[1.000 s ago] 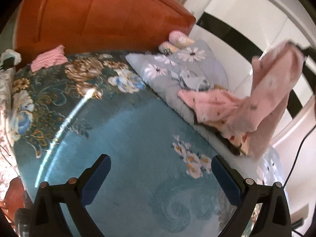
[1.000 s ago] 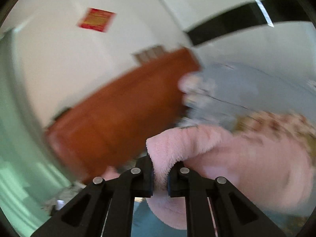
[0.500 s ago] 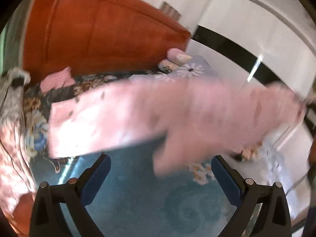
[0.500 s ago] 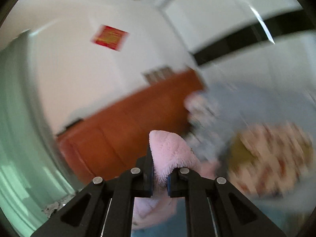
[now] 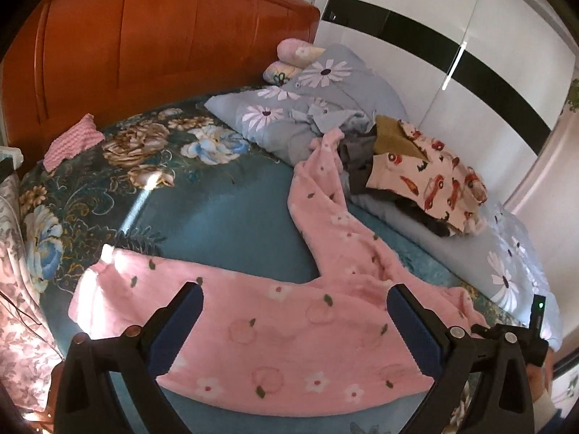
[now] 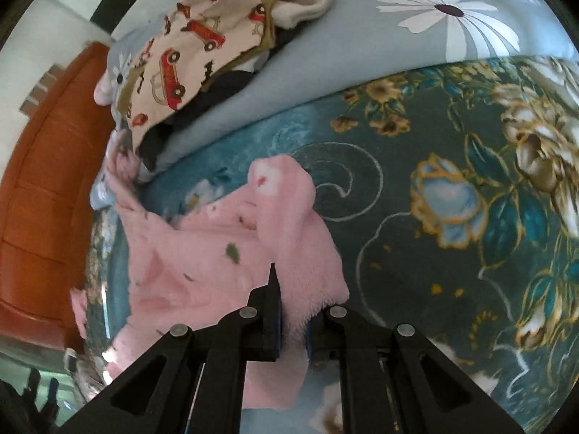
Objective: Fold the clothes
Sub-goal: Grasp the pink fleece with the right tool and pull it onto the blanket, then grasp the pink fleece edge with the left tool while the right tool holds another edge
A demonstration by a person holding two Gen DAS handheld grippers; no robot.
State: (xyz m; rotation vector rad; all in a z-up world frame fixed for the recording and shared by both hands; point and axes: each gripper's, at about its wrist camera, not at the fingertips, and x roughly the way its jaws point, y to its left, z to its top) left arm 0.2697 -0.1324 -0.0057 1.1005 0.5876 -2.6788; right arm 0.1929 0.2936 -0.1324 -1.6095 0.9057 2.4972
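Observation:
Pink fleece pyjama trousers (image 5: 289,332) with a flower and peach print lie spread on the teal floral bedspread (image 5: 224,217). One leg runs left and the other runs back toward the clothes pile. My left gripper (image 5: 295,322) hovers open just above the trousers, with nothing between its blue pads. My right gripper (image 6: 293,325) is low over the bed and shut on a bunched edge of the pink trousers (image 6: 217,253). Its black body (image 5: 506,336), held by a hand, shows at the lower right of the left wrist view.
A pile of clothes topped by a car-print garment (image 5: 427,177) (image 6: 188,47) rests on a grey daisy duvet (image 5: 325,90) along the far side. A pink knitted piece (image 5: 72,141) lies near the orange wooden headboard (image 5: 163,36). A white wardrobe (image 5: 470,36) stands behind.
The right gripper held the trousers up in the air, swung them across and came down; now they lie spread on the bedspread. The left gripper has shifted a little and stayed open.

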